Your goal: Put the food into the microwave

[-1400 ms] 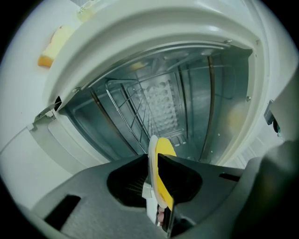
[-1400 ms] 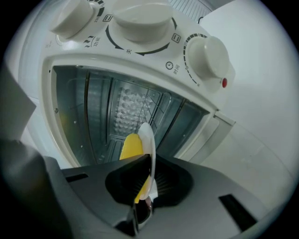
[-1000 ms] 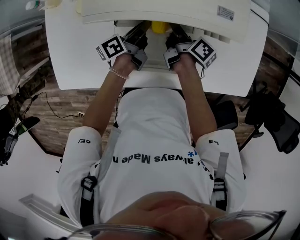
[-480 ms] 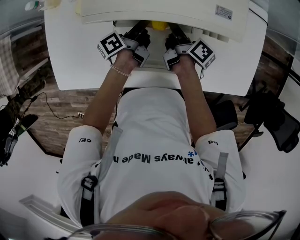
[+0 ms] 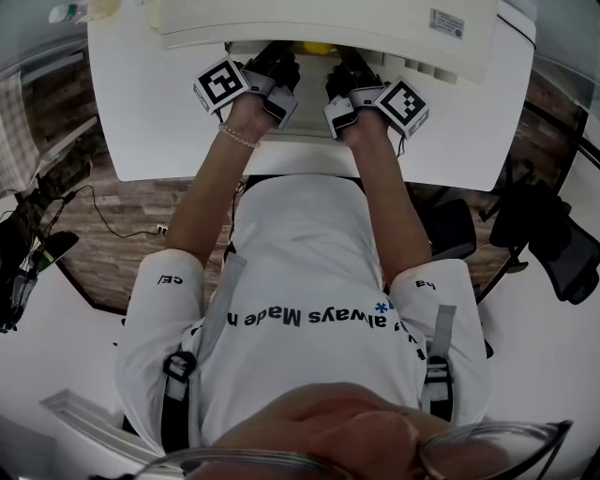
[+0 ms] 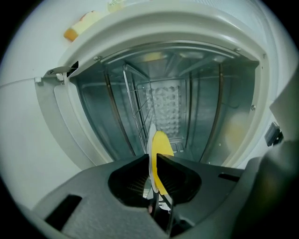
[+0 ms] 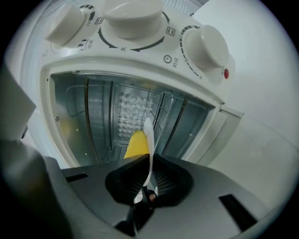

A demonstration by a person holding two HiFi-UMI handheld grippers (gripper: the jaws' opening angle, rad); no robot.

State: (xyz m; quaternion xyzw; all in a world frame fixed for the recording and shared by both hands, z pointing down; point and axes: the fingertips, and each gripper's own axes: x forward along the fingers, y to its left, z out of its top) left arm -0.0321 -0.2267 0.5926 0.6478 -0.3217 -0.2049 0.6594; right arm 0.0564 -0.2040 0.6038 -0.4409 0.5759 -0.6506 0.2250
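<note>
From my head view, both of my grippers reach forward under the front edge of the microwave (image 5: 328,23), which sits on the white table (image 5: 141,122). The left gripper (image 5: 279,62) and right gripper (image 5: 345,67) are side by side, their tips inside the opening, and a sliver of the yellow food (image 5: 317,47) shows between them at the mouth of the cavity. In my left gripper view the jaws are shut on the thin white rim of a plate (image 6: 151,140), seen edge-on. The food lies on the plate just past the jaw tips, at the threshold of the open metal cavity. A wire rack (image 6: 138,112) stands along the cavity's left side, and an embossed panel fills the back wall. In my right gripper view the jaws are likewise clamped on the plate's rim from the opposite side, with the food showing just left of the rim. Above the opening I see three white knobs (image 7: 205,44) on the control panel, one with a red dot beside it.
</note>
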